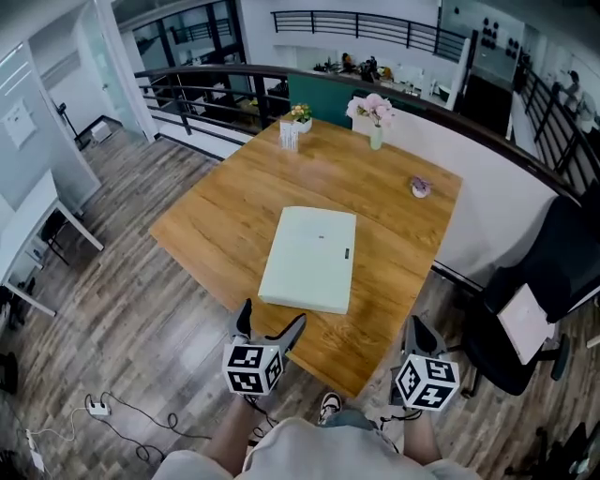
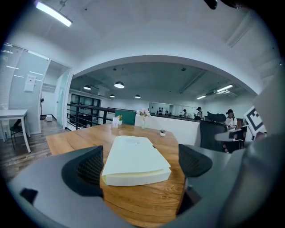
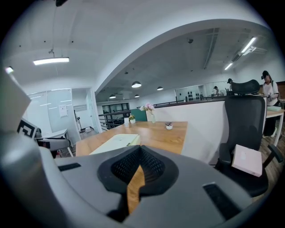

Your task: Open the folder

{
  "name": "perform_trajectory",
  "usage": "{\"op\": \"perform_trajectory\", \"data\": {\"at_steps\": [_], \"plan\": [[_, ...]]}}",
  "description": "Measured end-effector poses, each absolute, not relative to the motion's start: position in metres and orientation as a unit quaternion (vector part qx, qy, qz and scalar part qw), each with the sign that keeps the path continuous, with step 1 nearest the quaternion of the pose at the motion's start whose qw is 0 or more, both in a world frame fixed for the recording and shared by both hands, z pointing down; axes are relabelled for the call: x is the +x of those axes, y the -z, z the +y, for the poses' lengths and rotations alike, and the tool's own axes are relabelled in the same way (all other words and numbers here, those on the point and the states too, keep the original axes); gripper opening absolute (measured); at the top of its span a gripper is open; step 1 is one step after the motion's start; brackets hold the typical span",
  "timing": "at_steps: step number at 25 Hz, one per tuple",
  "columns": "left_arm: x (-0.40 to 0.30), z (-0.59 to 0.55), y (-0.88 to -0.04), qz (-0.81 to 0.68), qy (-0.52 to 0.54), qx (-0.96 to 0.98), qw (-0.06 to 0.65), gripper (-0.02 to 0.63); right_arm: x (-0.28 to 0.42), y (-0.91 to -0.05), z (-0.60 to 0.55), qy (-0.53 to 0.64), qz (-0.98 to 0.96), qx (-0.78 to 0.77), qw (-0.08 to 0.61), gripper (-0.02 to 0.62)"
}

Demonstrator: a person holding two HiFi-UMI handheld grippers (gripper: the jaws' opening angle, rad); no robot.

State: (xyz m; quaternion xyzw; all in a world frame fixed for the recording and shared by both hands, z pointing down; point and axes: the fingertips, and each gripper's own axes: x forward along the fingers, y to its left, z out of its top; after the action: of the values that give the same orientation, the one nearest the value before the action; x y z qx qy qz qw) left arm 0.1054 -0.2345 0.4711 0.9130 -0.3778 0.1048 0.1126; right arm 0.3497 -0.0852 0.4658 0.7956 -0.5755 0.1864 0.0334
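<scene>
The folder (image 1: 309,258) lies closed, flat in mid-bench (image 1: 394,234). The left gripper (image 1: 272,323), jaws spread, hovers off the folder's near edge, likely lined up to catch the cover. The right gripper (image 1: 418,336), pressed together and empty, hangs to the right of the folder.

Pale green folder (image 1: 309,259), closed, flat

Even, cool indoor light fills all three views. It comes from a strip lamp (image 2: 53,13) and round lamps (image 2: 119,84) on the ceiling (a second strip light (image 3: 51,60) shows in the right gripper view). The table (image 1: 216,216) has a faint sheen, and the folder (image 1: 309,258) casts only a thin, soft shadow. Both gripper views bend strongly and darken at the corners.
</scene>
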Motion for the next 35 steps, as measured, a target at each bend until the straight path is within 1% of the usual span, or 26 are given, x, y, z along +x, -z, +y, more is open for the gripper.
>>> {"op": "perform_trajectory", "data": {"at_steps": [6,11,18,26,35], "plan": [[0.119,-0.252,-0.478,-0.387,-0.114,0.907,0.118,0.534,0.371,-0.469,-0.114,-0.192,-0.588,0.784,0.049,0.001],[0.122,-0.270,-0.485,-0.387,-0.116,0.907,0.120,0.534,0.375,-0.471,-0.142,-0.194,-0.594,0.778,0.063,0.002],[0.139,-0.288,-0.499,-0.331,-0.151,0.923,0.127,0.534,0.376,-0.468,-0.155,-0.196,-0.584,0.784,0.075,0.002],[0.177,-0.282,-0.519,-0.231,-0.224,0.944,0.078,0.534,0.396,-0.475,-0.144,-0.211,-0.543,0.810,0.065,0.002],[0.206,-0.270,-0.558,-0.115,-0.320,0.940,-0.019,0.534,0.406,-0.497,-0.102,-0.237,-0.485,0.840,0.057,0.002]]}}
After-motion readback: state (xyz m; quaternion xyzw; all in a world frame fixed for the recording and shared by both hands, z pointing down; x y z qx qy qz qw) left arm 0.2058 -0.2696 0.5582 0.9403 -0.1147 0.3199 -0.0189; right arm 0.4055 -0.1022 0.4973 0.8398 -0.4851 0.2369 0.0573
